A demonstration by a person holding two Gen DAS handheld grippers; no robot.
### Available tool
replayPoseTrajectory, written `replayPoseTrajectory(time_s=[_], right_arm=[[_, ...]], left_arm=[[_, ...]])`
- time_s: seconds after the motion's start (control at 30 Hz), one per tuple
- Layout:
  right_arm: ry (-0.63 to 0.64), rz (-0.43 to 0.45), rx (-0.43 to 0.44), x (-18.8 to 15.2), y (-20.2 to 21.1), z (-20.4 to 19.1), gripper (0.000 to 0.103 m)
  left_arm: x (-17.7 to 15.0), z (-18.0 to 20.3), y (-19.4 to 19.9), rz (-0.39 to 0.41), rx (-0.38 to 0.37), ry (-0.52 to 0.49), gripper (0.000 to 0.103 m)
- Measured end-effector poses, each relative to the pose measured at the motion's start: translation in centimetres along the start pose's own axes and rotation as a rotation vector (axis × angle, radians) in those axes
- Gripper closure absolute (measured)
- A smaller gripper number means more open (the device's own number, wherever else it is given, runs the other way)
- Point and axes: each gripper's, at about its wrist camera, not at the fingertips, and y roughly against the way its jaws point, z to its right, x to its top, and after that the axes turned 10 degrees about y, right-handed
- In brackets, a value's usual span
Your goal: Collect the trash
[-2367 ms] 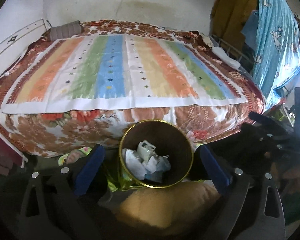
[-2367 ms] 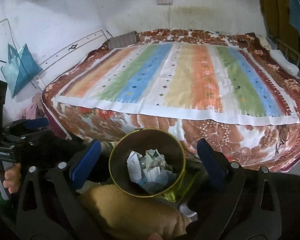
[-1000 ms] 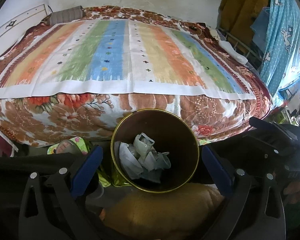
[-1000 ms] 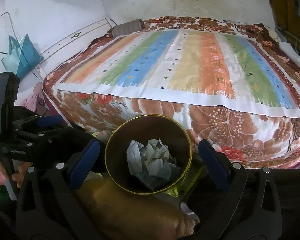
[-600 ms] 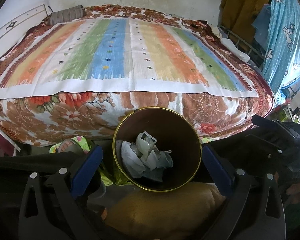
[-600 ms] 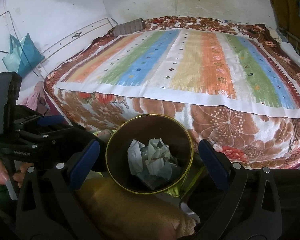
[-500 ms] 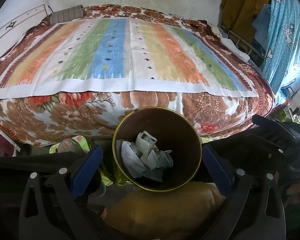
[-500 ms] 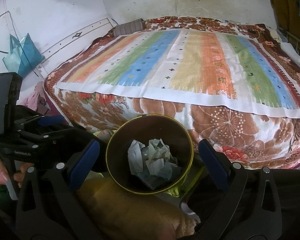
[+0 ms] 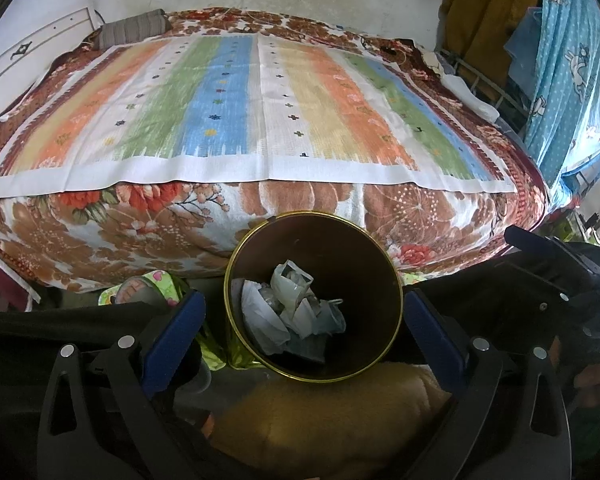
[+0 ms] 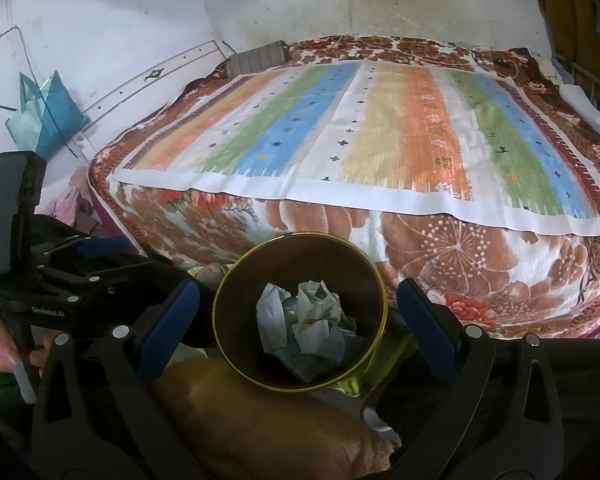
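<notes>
A round brown bin with a gold rim (image 9: pixel 236 300) stands on the floor at the foot of the bed; it also shows in the right wrist view (image 10: pixel 380 280). Crumpled white paper and plastic trash (image 9: pixel 292 316) lies inside it, seen too in the right wrist view (image 10: pixel 308 324). My left gripper (image 9: pixel 304 332) is open and empty, its blue-padded fingers (image 9: pixel 176 332) spread on either side of the bin, above it. My right gripper (image 10: pixel 298 324) is open and empty, likewise straddling the bin from above.
A bed with a striped cloth (image 9: pixel 240 100) over a floral blanket (image 10: pixel 460 260) fills the far side. A tan cushion-like thing (image 9: pixel 332 412) lies just in front of the bin. A blue curtain (image 9: pixel 572 60) hangs at right. A teal bag (image 10: pixel 44 112) hangs on the left wall.
Both grippers have lifted and pulled back very slightly from the bin over the last second. The bin and trash have not moved. Both stay open.
</notes>
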Motion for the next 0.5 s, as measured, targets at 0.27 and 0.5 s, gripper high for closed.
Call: replayPoseTrajectory(time_s=[0.27, 0.5], right_arm=[[-0.005, 0.000, 0.002, 0.00, -0.02, -0.05, 0.009], [0.000, 0.000, 0.001, 0.00, 0.02, 0.10, 0.009]], left_arm=[[-0.16, -0.13, -0.09, -0.001, -0.001, 0.004, 0.006], [-0.12, -0.09, -0.08, -0.002, -0.002, 0.003, 0.006]])
